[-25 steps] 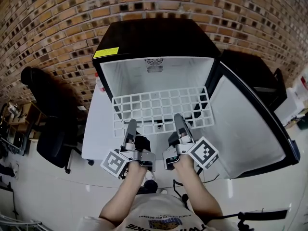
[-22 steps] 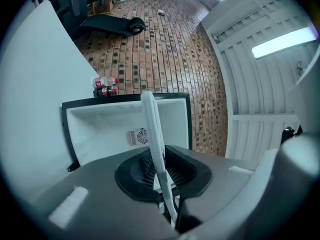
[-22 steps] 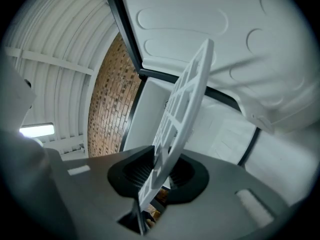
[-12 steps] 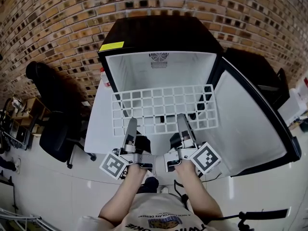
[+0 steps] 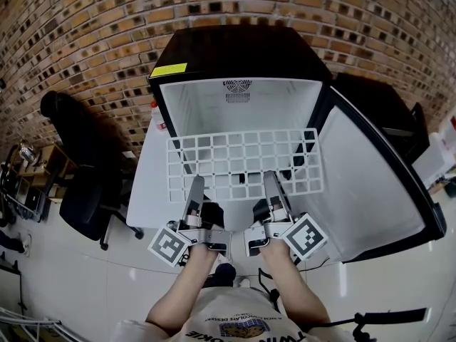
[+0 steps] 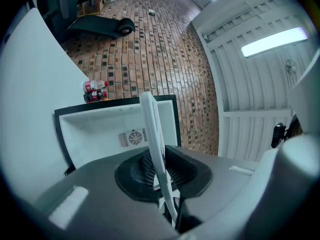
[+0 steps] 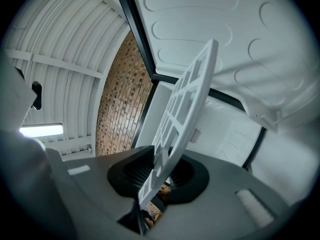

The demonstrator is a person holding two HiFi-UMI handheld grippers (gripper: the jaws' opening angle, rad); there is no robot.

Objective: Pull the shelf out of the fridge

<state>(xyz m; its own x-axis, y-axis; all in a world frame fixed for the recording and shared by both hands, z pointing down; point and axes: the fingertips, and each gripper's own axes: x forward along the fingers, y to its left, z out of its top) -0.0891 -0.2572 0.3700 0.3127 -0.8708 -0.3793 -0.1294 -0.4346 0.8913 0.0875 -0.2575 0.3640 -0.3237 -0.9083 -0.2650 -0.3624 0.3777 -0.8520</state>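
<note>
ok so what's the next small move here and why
Probably draw the shelf straight back toward you, level: both the left gripper and right gripper are clamped on its near edge, and its far edge seems to sit just inside the fridge.

A yellow label (image 5: pixel 168 70) at the front left corner of the fridge (image 5: pixel 235 45) top carries print too small to read. The shirt (image 5: pixel 239 328) print is cut off, though "DESSERT" seems legible. A bottle (image 6: pixel 94 86) has a red label, unreadable. The cubes on the left gripper (image 5: pixel 195 185) and right gripper (image 5: pixel 271 182) bear only square markers (image 5: pixel 169 246).
</note>
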